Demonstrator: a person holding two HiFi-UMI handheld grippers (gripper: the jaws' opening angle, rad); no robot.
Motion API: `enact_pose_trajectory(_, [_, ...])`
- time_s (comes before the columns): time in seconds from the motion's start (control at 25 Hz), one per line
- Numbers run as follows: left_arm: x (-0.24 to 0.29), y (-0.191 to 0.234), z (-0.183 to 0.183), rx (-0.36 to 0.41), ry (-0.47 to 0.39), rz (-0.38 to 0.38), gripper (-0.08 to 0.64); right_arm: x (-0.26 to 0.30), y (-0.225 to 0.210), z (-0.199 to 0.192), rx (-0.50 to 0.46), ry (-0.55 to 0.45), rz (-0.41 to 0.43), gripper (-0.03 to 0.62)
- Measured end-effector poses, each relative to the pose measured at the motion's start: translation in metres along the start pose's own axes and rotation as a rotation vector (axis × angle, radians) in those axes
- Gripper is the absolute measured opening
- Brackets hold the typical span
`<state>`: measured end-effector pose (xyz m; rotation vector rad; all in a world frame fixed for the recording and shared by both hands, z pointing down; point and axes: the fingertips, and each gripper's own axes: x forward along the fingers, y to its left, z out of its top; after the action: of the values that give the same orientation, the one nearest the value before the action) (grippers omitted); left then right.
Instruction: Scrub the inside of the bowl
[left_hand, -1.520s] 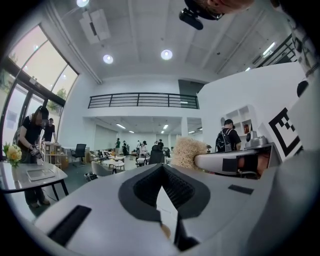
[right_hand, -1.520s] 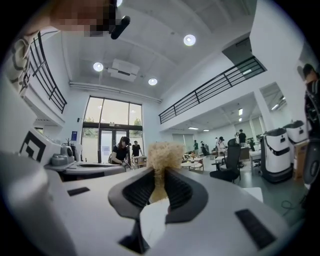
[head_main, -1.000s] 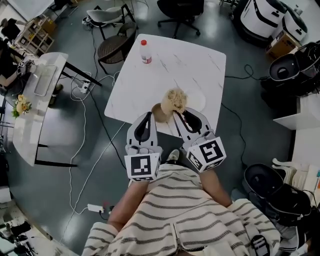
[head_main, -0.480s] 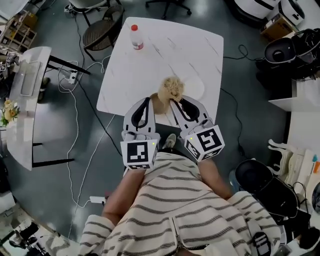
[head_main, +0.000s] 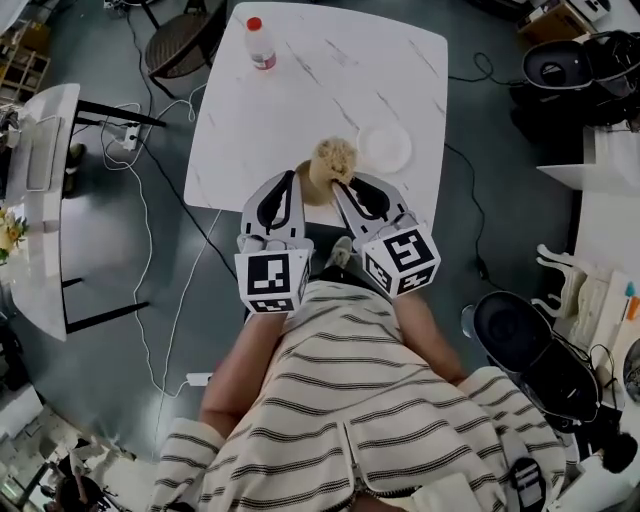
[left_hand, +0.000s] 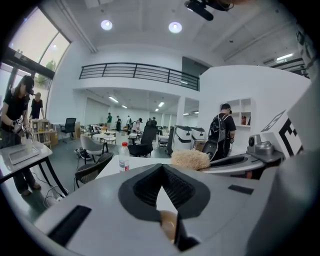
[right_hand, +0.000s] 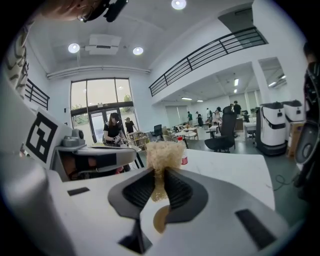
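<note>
A small brown bowl (head_main: 312, 190) stands at the near edge of the white marble table (head_main: 300, 90). A tan fibre scrubber (head_main: 335, 157) hangs over the bowl's far side, and my right gripper (head_main: 340, 186) is shut on its lower part. In the right gripper view the scrubber (right_hand: 162, 152) stands up between the jaws of the right gripper (right_hand: 159, 174). My left gripper (head_main: 291, 179) lies just left of the bowl with its jaws together. In the left gripper view the left gripper (left_hand: 162, 168) holds nothing at its tips, and a brown bit of the bowl (left_hand: 169, 225) shows below the jaws.
A white plate (head_main: 385, 147) lies right of the bowl. A clear bottle with a red cap (head_main: 261, 43) stands at the table's far left corner. Chairs, cables and a side desk (head_main: 40, 190) surround the table. People stand further back in the hall.
The head camera has shifted, so the table sits higher in the picture. Both grippers, the scrubber and the bowl keep their places relative to each other.
</note>
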<state>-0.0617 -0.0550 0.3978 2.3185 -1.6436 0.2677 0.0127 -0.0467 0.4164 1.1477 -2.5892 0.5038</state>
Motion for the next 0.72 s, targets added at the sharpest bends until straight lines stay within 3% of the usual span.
enact_pose_trajectory(0.72, [0.031, 0.016, -0.081, -0.019, 0.211, -0.036, 0.006, 0.037, -0.012, -0.073, 0.075, 0.198, 0.008, 0.064])
